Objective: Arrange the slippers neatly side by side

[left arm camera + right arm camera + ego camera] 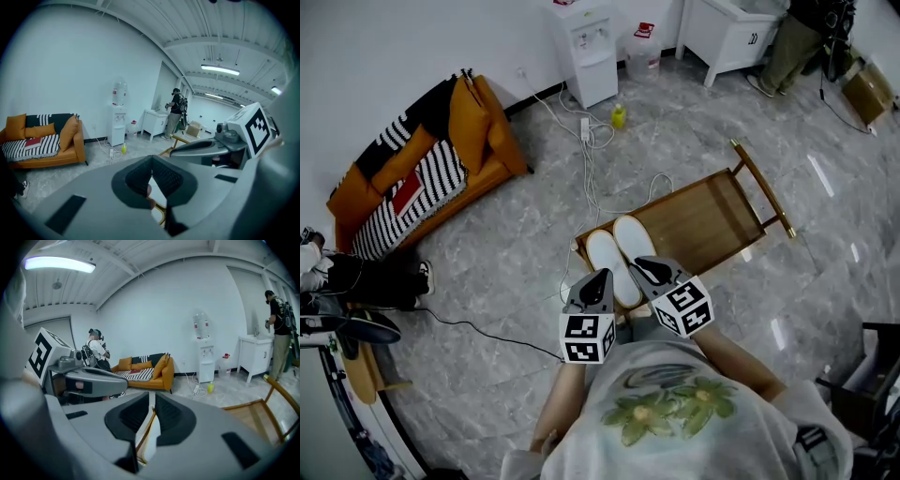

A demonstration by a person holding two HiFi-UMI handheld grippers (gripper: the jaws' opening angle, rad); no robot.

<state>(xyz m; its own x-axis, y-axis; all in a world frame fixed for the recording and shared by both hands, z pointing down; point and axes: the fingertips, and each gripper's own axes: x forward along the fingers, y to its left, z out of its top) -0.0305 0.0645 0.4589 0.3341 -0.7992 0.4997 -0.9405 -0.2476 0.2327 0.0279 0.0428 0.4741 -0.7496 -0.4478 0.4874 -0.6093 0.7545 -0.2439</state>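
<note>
L gripper (598, 278): jaws nipped in, tips touching, white sliver showing behind 'em. R gripper (649, 269): narrow, textured pads (169, 416) pinched on right slipper (147, 434) edge. Only head view gives me both white slippers (619, 251) whole: smooth, oval, tight side by side at near end of low wooden rack (712, 220). Beyond: marble-look floor (487, 272), orange sofa (487, 141).

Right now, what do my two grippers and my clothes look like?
Both the left gripper and the right gripper are smooth grey shells that taper to two black ribbed pads. Each carries a white cube with black square markers at its back end. You wear a light T-shirt printed with green leaves.
</note>
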